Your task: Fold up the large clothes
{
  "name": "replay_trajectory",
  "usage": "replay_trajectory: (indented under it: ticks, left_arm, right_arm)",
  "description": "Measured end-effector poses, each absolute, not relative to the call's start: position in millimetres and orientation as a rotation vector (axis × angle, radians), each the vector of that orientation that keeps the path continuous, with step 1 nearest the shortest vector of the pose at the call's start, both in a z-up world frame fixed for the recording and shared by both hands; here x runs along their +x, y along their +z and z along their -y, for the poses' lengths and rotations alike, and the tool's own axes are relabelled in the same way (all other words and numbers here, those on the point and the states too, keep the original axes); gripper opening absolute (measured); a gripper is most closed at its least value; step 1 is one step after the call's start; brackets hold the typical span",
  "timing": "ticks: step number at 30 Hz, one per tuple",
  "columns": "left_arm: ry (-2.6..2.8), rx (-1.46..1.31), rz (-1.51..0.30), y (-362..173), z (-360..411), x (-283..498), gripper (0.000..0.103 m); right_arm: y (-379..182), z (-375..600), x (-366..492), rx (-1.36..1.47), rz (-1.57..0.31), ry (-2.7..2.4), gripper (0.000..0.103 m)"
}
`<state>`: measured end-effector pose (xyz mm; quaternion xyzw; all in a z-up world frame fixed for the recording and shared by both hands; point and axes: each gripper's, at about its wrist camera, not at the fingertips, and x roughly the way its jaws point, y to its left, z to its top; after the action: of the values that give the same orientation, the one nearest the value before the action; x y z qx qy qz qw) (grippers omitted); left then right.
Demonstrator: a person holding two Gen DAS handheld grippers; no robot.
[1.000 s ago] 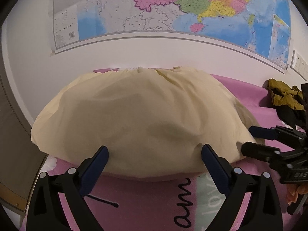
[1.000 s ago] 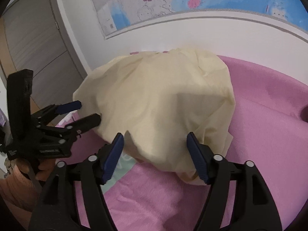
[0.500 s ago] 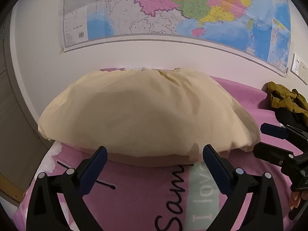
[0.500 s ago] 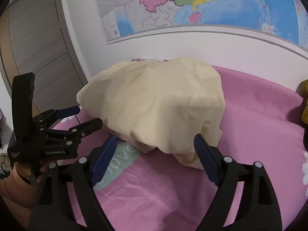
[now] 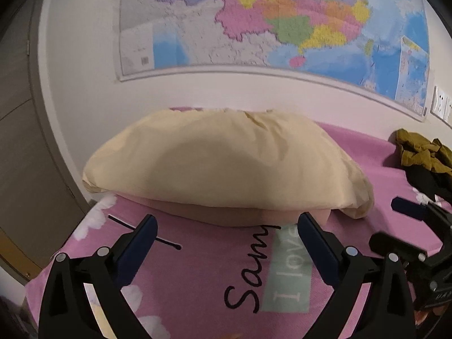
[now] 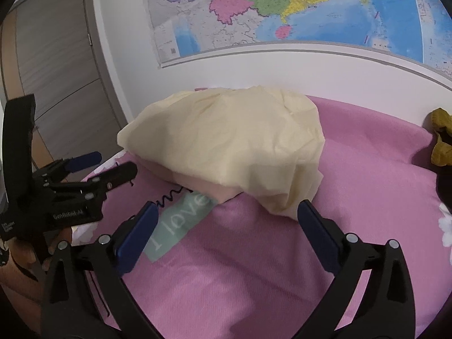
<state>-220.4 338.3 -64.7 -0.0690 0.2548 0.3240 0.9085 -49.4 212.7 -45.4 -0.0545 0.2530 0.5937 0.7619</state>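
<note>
A folded cream garment (image 5: 226,169) lies in a puffy heap on the pink blanket (image 5: 197,268), with a paler pink layer showing under its near edge. My left gripper (image 5: 226,220) stands open just short of that edge, with nothing between its blue pads. In the right wrist view the garment (image 6: 231,141) sits ahead of my right gripper (image 6: 227,206), whose jaws are opening wide with nothing between them. Each gripper also shows in the other's view: the right gripper (image 5: 387,221) at the right edge, the left gripper (image 6: 115,162) at the left, held by a hand (image 6: 22,254).
A pile of olive and black clothes (image 5: 418,152) lies on the blanket at the far right. A wall map (image 5: 254,28) hangs behind the bed. Grey wardrobe doors (image 6: 56,70) stand to the left. The blanket carries a pale green "I love" patch (image 6: 178,220).
Both grippers have drawn back from the cream garment, which now lies farther ahead on the blanket. The right jaws have spread wider. More of the blanket's lettering shows.
</note>
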Motion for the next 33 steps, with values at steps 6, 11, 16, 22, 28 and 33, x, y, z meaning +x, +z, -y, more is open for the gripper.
replay_trajectory:
  ticks: [6, 11, 16, 22, 28, 33]
  left_arm:
    - [0.671, -0.141, -0.515, -61, -327, -231, 0.096]
    - [0.672, -0.132, -0.513, -61, -318, -236, 0.096]
    - [0.681, -0.117, -0.497, -58, -311, -242, 0.096]
    - [0.692, -0.117, -0.484, -56, -307, -249, 0.096]
    - [0.698, -0.121, -0.474, -55, -304, -253, 0.096]
    - [0.693, -0.128, -0.472, -55, -306, -255, 0.096]
  right_arm:
    - [-43, -201, -66, -0.131, -0.506, 1.3, 0.097]
    - [-45, -193, -76, -0.133, -0.493, 1.304, 0.097]
    - [-46, -186, -79, -0.123, -0.494, 1.3, 0.097]
    - [-48, -181, -85, -0.119, -0.491, 1.302, 0.097]
    - [-48, -176, -88, -0.109, -0.486, 1.298, 0.097]
    - [-47, -174, -91, -0.107, -0.483, 1.3, 0.097]
